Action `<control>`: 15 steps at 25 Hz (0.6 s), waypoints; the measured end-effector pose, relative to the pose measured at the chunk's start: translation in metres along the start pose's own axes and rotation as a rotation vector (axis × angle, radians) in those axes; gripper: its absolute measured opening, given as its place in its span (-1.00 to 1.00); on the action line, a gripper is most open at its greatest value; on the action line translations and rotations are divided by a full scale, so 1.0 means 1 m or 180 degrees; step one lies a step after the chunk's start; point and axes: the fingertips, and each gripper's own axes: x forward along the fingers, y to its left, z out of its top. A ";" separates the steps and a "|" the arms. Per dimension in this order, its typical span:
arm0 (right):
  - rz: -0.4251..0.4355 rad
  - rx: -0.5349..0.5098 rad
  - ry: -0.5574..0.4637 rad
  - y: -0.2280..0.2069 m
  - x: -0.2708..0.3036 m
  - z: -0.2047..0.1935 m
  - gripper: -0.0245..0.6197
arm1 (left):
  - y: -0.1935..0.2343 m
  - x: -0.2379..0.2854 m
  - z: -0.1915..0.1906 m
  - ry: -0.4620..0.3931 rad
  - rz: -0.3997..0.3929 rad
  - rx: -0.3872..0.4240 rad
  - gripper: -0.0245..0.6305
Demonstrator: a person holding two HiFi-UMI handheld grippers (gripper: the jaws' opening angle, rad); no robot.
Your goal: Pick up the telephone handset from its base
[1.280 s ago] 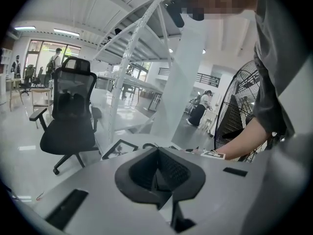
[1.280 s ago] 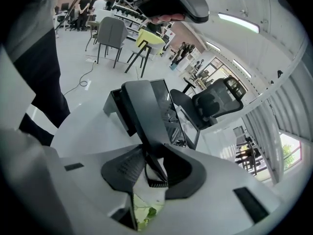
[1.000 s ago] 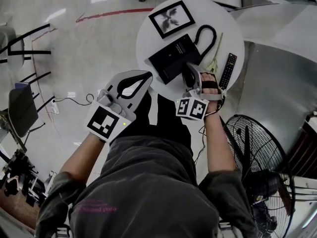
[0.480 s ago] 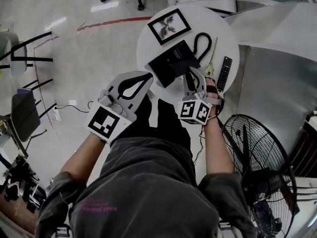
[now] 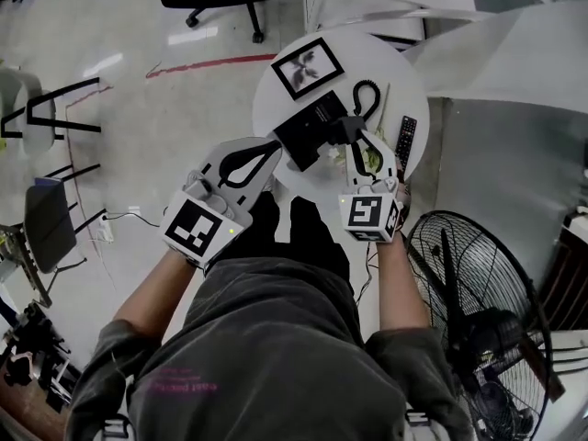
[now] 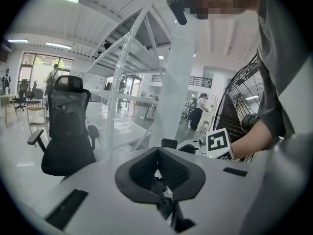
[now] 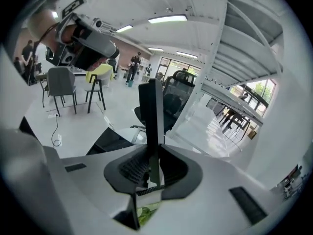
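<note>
The head view looks steeply down from above the person onto the desk (image 5: 413, 85), left gripper (image 5: 274, 145) and right gripper (image 5: 360, 141). Each gripper view sits close behind its own jaws, facing out across the room. The right one shares the handset (image 7: 150, 111) with the head view, the left one the right gripper's cube (image 6: 218, 143).

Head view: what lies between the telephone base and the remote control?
The right gripper, shut on the handset, fills that stretch, with the coiled cord just beyond it. The head view shows this.
</note>
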 end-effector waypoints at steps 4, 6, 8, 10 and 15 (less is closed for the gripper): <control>-0.0093 0.0199 -0.0146 -0.017 -0.018 0.022 -0.69 | -0.002 -0.006 0.016 -0.0077 0.0006 0.0074 -0.88; -0.0147 0.0283 -0.0258 -0.026 -0.027 0.035 -0.69 | -0.002 -0.010 0.027 -0.0125 0.0018 0.0119 -0.88; -0.0197 0.0372 -0.0342 -0.035 -0.038 0.046 -0.69 | -0.002 -0.014 0.037 -0.0169 0.0025 0.0169 -0.88; -0.0236 0.0459 -0.0410 -0.041 -0.049 0.056 -0.69 | -0.003 -0.018 0.045 -0.0205 0.0024 0.0221 -0.88; -0.0333 0.0702 -0.0595 -0.056 -0.078 0.077 -0.69 | -0.010 -0.027 0.062 -0.0288 0.0005 0.0328 -0.88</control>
